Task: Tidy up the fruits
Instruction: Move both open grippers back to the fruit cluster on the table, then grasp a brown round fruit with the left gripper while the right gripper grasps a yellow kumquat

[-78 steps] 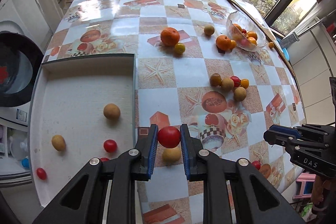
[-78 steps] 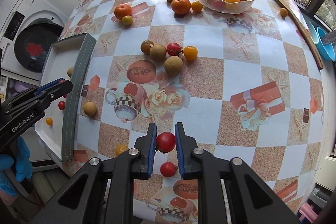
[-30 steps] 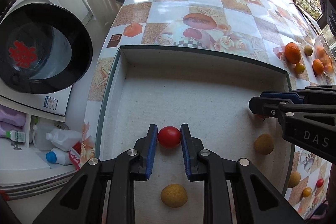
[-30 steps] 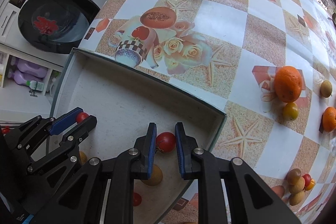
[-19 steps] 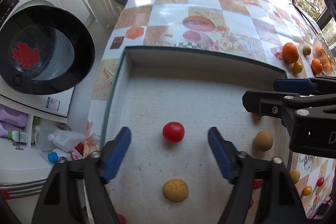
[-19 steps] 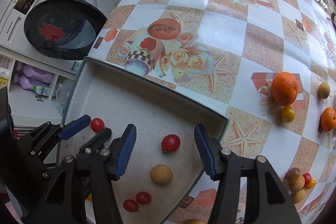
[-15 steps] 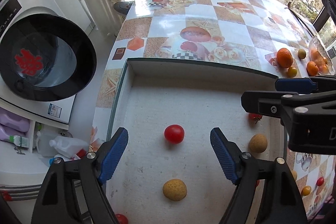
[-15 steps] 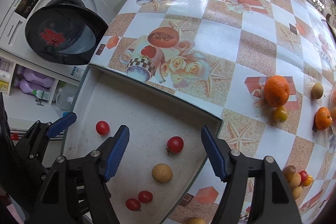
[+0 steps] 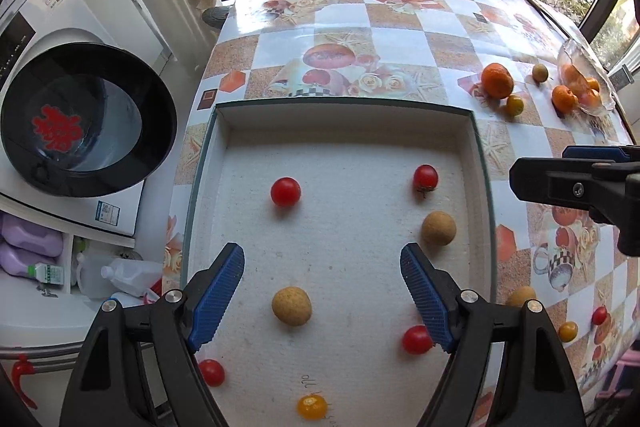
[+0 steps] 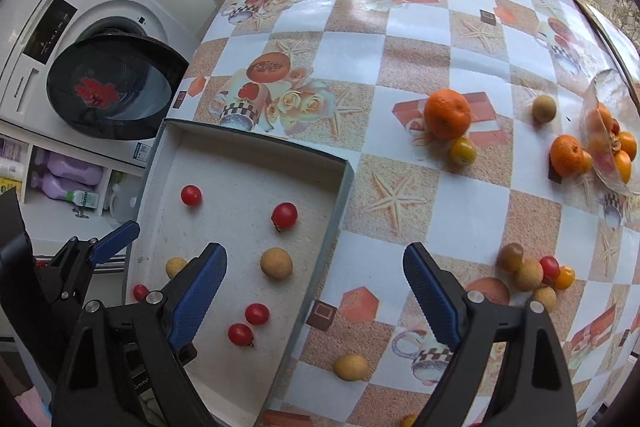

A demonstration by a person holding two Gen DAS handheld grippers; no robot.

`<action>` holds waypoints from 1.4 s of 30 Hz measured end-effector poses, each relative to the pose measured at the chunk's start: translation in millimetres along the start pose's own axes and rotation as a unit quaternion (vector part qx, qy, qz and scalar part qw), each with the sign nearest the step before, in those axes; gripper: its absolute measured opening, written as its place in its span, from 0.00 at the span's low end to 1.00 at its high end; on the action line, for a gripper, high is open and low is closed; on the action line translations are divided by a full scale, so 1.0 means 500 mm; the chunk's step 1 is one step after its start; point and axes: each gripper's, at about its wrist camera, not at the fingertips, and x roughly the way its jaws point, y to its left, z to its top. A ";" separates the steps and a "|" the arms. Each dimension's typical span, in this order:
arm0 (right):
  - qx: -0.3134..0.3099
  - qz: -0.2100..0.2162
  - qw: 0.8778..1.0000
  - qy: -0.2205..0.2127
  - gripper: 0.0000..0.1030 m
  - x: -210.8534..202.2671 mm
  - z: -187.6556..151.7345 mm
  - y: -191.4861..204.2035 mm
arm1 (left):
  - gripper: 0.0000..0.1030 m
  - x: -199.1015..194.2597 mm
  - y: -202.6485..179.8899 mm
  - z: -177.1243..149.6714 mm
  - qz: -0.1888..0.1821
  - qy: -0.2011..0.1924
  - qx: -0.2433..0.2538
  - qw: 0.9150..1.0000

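Both tongs, left (image 9: 322,287) and right (image 10: 316,291), stood wide and empty above the tray (image 9: 344,107), having just released 2 cherry tomatoes (image 9: 285,191) (image 9: 425,176) inside it; more fruit (image 10: 528,273) waited on the table (image 10: 460,211) beyond the tray.

I was in a home, by the look of it a laundry corner beside a street-facing window. At the left of my view stood a front-loading washing machine (image 9: 72,115) with its door open, detergent bottles (image 9: 32,247) shelved below it, and a table (image 9: 400,39) under a printed checkered oilcloth.
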 end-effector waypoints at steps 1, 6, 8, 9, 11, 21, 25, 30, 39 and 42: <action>0.008 -0.002 1.000 -0.001 0.89 -0.009 -0.011 -0.015 | 0.79 -0.007 -0.011 -0.003 -0.003 -0.002 0.005 1.000; 0.051 -0.024 0.998 0.004 0.89 -0.048 -0.078 -0.111 | 0.79 -0.039 -0.074 -0.013 -0.018 -0.008 0.027 0.999; 0.070 -0.035 0.997 0.011 0.89 -0.059 -0.108 -0.153 | 0.79 -0.051 -0.101 -0.017 -0.025 -0.011 0.038 0.999; 0.080 -0.041 0.996 0.013 0.89 -0.064 -0.123 -0.175 | 0.79 -0.056 -0.116 -0.020 -0.028 -0.012 0.044 0.999; 0.099 -0.052 0.994 0.017 0.89 -0.074 -0.153 -0.216 | 0.79 -0.066 -0.145 -0.027 -0.036 -0.014 0.057 0.998; 0.153 -0.084 0.984 0.030 0.89 -0.093 -0.250 -0.349 | 0.79 -0.067 -0.293 -0.044 -0.065 -0.006 0.119 0.991; 0.161 -0.086 0.983 0.015 0.89 -0.098 -0.243 -0.380 | 0.79 -0.047 -0.329 -0.014 -0.062 -0.009 0.116 0.991; 0.144 -0.092 0.985 -0.002 0.82 -0.092 -0.222 -0.410 | 0.79 0.010 -0.362 0.033 -0.052 -0.011 0.117 0.992; 0.056 -0.091 0.994 -0.017 0.56 -0.038 -0.175 -0.416 | 0.78 0.095 -0.415 0.075 -0.056 -0.014 0.130 0.990; 0.022 -0.094 0.995 -0.032 0.56 -0.031 -0.160 -0.408 | 0.78 0.112 -0.427 0.081 -0.057 -0.014 0.138 0.989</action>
